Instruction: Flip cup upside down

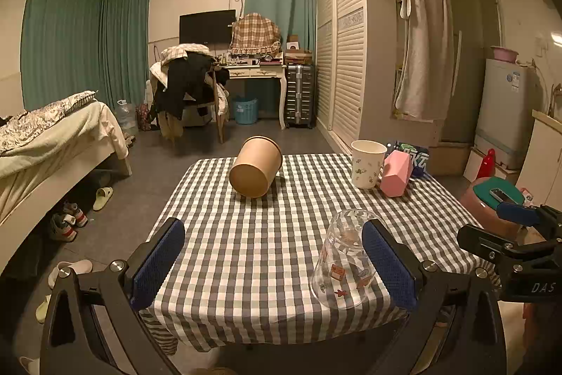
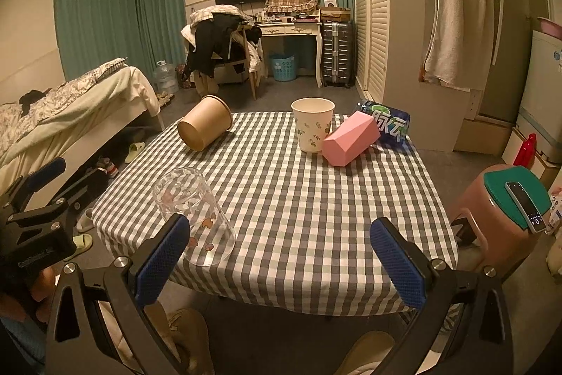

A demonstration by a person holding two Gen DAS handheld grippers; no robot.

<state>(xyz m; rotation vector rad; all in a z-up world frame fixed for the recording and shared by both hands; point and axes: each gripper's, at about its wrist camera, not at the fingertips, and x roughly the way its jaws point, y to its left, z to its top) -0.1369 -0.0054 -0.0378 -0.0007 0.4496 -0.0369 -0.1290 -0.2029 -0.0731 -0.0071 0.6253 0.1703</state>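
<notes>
A clear glass cup with small cartoon prints stands upside down, mouth down, near the front edge of the checkered table. It also shows in the right wrist view at the table's front left corner. My left gripper is open and empty; its right finger pad is beside the cup, and I cannot tell if it touches. My right gripper is open and empty above the table's front edge, its left pad in front of the cup.
A brown paper cup lies on its side at the far middle. A white paper cup stands upright, with a pink box and a blue packet beside it. A stool with a phone stands to the right, a bed to the left.
</notes>
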